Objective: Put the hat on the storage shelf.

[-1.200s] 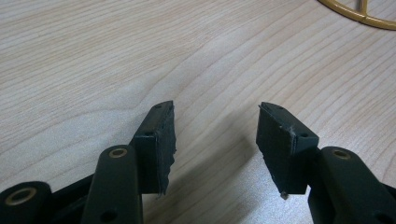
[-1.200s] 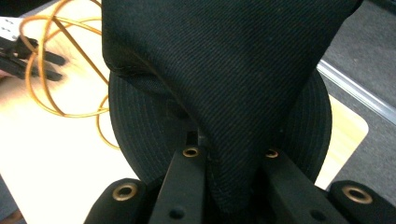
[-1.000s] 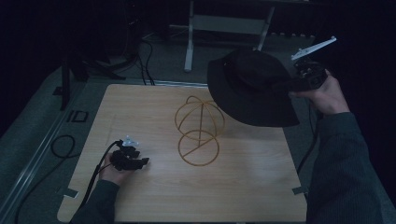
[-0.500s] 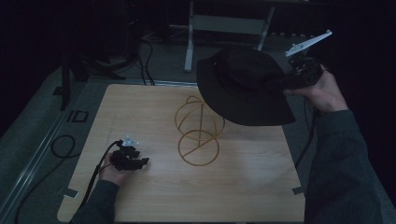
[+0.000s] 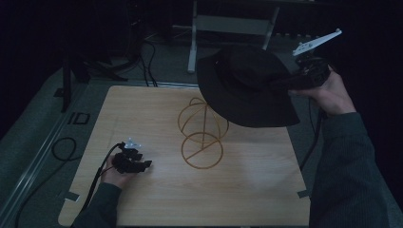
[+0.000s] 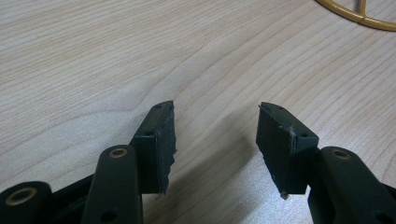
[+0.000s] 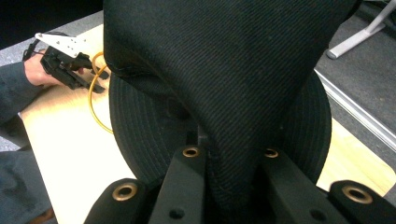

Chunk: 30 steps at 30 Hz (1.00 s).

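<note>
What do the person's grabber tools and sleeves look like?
Both grippers are black. The left gripper has two blocky jaws with worn, ragged pads and brass-ringed holes, and a black cable trails from it. The right gripper carries a pale three-cornered plate on top. Both sleeves are dark.

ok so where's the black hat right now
In the high view the black hat hangs above the table's far right part, clamped at its brim by the right tool, partly over the gold wire stand.

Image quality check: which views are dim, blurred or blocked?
High view: dim, surroundings near black, the table readable. Left gripper view: bright and sharp, the left gripper with jaws apart, soft shadow beneath. Right gripper view: the black hat blocks most of the frame, weave sharp.
</note>
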Motion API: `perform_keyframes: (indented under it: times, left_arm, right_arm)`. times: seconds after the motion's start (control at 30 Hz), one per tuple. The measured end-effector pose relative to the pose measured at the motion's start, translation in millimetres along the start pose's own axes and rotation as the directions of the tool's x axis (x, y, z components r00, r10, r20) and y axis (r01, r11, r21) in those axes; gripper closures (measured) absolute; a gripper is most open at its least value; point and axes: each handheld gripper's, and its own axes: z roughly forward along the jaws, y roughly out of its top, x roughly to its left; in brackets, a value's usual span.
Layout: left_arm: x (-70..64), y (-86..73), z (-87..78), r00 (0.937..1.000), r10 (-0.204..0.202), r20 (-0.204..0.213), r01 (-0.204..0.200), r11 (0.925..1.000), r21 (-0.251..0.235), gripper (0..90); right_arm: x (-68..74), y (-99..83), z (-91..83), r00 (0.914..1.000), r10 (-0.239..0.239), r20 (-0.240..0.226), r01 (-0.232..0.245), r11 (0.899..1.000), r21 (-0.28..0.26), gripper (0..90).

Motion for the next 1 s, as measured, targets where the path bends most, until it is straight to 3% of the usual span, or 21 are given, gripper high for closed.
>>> perform_keyframes:
  times: [0.33, 0.6, 1.0]
  left_arm:
    - [-0.1, 0.3, 0.1, 1.0000, 0.001, 0.002, -0.001, 1.0000, 0.002, 47.4]
    - [-0.1, 0.9, 0.5, 1.0000, 0.004, 0.005, -0.004, 1.0000, 0.003, 47.4]
    - [-0.6, 0.7, 0.7, 1.0000, 0.003, 0.003, -0.003, 1.0000, 0.001, 47.4]
  right_arm:
    - [9.6, 4.4, 7.6, 0.9984, -0.039, -0.042, 0.038, 0.999, -0.016, 87.9]
    - [17.6, 11.0, 20.6, 0.9951, -0.078, -0.060, 0.079, 0.997, 0.007, 87.8]
    - [27.1, 13.6, 45.9, 0.9899, -0.101, -0.100, 0.107, 0.993, 0.056, 87.6]
